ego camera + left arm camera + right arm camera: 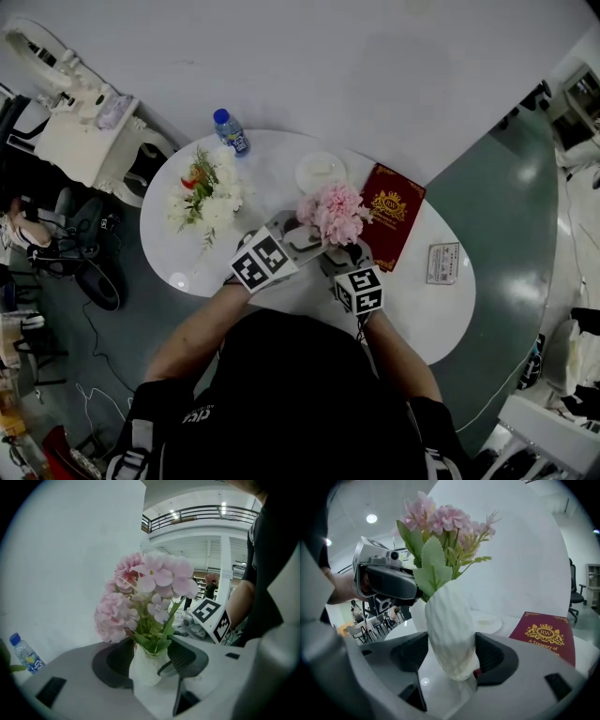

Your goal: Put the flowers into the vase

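Observation:
A bunch of pink flowers (333, 211) stands upright in a ribbed white vase (450, 630) in the middle of the round white table (187, 267). My right gripper (451, 656) is shut on the vase's belly, with a pad against each side. My left gripper (150, 660) is at the vase's mouth. Its jaws stand open on either side of the green stems (154, 639), and neither pad presses on them. In the head view both grippers sit just in front of the flowers, left gripper (298, 234) and right gripper (342, 255). A second bunch, white flowers (206, 195), lies on the table's left part.
A dark red book (392, 214) lies right of the vase, with a small card (442, 262) farther right. A white dish (321, 172) sits behind the flowers. A blue-capped bottle (230, 131) stands at the far rim. A white chair (84, 131) stands beyond the table's left.

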A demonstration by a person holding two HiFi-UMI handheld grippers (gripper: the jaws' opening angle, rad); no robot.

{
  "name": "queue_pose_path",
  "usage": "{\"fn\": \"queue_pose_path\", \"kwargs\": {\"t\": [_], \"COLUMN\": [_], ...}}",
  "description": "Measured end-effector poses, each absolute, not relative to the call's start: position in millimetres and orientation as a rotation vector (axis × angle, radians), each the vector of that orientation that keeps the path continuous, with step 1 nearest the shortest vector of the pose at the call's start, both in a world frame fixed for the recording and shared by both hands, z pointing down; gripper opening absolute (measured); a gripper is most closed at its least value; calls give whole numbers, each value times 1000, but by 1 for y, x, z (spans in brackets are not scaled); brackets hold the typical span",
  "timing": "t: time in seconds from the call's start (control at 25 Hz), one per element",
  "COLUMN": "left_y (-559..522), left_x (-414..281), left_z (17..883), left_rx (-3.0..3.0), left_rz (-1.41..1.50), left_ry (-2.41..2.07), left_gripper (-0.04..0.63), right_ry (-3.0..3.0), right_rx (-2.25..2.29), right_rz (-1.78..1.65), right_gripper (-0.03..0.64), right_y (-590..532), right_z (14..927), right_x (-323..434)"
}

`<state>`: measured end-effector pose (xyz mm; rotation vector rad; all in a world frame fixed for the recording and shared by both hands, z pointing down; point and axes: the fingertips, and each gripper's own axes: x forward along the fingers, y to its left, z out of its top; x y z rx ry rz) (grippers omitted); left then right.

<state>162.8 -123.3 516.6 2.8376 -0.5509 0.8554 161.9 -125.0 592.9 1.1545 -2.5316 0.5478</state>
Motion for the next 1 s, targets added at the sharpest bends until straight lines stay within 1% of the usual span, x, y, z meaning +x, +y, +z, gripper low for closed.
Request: {"fn": "queue_pose_path", "kwargs": {"t": [0.16, 0.68, 1.0], "left_y": [-123, -122, -117], "left_x": [163, 155, 154], "left_z": [515, 527, 530], "left_rx": [2849, 2780, 2760], "left_rz": [857, 889, 864], "left_ry": [-566, -632, -658], "left_gripper": [236, 290, 295], "right_ry": [-2531, -2543, -2536], "right_rx": [1152, 1149, 1148], "right_rz": [550, 511, 501], "right_gripper": [330, 330, 330], "right_y": [-125, -121, -113], "right_z": [595, 588, 586], "right_x": [162, 163, 168]}}
